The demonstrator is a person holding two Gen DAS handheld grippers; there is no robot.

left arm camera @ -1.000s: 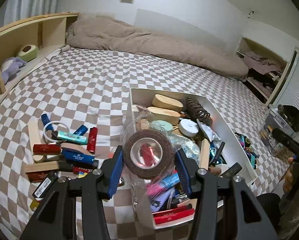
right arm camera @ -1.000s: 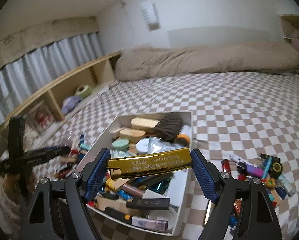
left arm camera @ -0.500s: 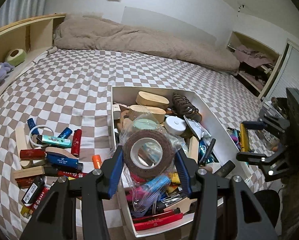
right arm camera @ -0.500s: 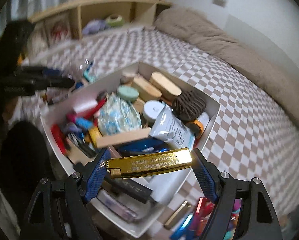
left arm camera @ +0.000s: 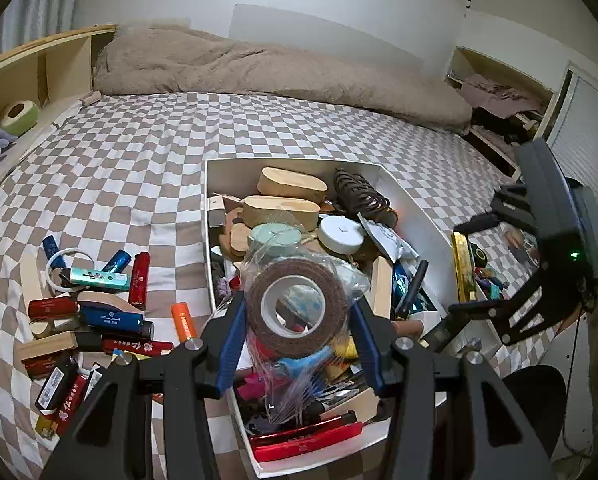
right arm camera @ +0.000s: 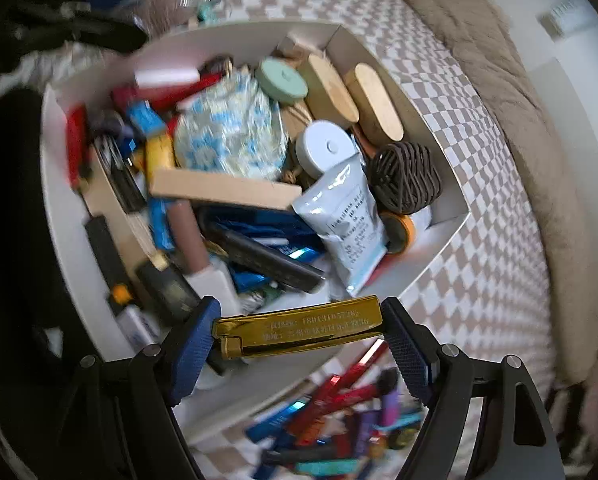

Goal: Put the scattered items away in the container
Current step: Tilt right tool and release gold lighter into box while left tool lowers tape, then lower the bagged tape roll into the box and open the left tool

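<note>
A white box (left arm camera: 415,204) full of small items sits on the checkered bed; it also shows in the right wrist view (right arm camera: 447,184). My left gripper (left arm camera: 297,316) is shut on a brown tape roll in a clear bag (left arm camera: 297,312), held over the box's near end. My right gripper (right arm camera: 299,330) is shut on a gold bar-shaped case (right arm camera: 299,326), held above the box's near rim. In the left wrist view the right gripper (left arm camera: 465,268) and the gold case (left arm camera: 463,268) hang at the box's right wall.
Scattered lighters and sticks (left arm camera: 99,308) lie left of the box. More items (right arm camera: 339,420) lie on the bed on the box's other side. A tan duvet (left arm camera: 279,64) lies at the far end. A wooden shelf (left arm camera: 35,64) runs along the left.
My left gripper has carried the tape roll rightward over the box. My right gripper has swung in and tilted down over the box with the gold case.
</note>
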